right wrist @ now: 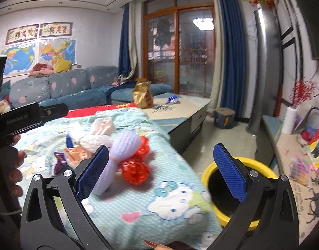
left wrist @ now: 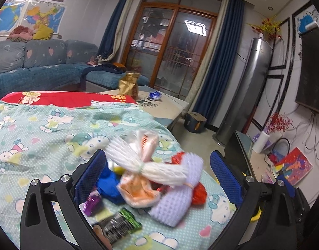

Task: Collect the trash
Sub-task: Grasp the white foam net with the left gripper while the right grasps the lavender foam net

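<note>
A heap of trash lies on the cartoon-print cloth (left wrist: 44,125): white foam netting (left wrist: 138,162), a lilac foam net (left wrist: 176,200), a red mesh ball (left wrist: 200,193), a blue piece (left wrist: 108,184), a purple wrapper (left wrist: 92,204) and a dark foil wrapper (left wrist: 119,225). My left gripper (left wrist: 157,177) hangs open just above the heap, its blue pads on either side. In the right wrist view the lilac net (right wrist: 121,148) and red mesh (right wrist: 136,166) lie left of my open right gripper (right wrist: 161,175). A yellow-rimmed bin (right wrist: 238,185) stands on the floor beside the cloth's edge.
A gold snack bag (right wrist: 142,95) and a blue wrapper (right wrist: 173,99) sit on the coffee table (right wrist: 180,112) beyond the cloth. A blue sofa (right wrist: 65,89) fills the back left. A silver tower unit (right wrist: 263,73) and a cluttered low cabinet (right wrist: 295,145) line the right wall.
</note>
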Tool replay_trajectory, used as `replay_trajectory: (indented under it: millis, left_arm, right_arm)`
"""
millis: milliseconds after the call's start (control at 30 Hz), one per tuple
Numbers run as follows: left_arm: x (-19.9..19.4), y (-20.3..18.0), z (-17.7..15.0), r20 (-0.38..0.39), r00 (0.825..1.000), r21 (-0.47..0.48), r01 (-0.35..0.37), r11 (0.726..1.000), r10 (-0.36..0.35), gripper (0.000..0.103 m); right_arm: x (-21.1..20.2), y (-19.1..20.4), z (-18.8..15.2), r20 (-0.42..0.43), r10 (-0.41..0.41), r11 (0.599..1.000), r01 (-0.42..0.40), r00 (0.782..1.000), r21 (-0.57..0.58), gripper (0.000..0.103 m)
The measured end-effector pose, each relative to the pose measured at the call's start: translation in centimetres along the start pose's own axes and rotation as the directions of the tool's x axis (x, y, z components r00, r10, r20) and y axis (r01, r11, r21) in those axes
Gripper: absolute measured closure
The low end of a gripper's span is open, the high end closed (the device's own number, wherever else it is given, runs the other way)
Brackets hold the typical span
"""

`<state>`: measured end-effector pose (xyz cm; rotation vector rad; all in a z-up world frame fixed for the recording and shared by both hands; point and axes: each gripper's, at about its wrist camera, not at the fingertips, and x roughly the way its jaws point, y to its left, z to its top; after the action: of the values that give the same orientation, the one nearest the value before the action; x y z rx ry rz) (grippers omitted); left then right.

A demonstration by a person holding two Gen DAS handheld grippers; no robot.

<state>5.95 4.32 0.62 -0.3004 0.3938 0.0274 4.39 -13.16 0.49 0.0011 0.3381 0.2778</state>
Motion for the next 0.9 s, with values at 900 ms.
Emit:
replay_trajectory:
  millis: [900]
  left_arm:
    - [9.8,8.7,2.5,-0.268,0.961,-0.103,0.040,0.994,-0.067,0.008]
  right_arm:
    - [12.6,1.3,2.7,-0.362,0.158,0.975,-0.088,0.919,0.202,0.019]
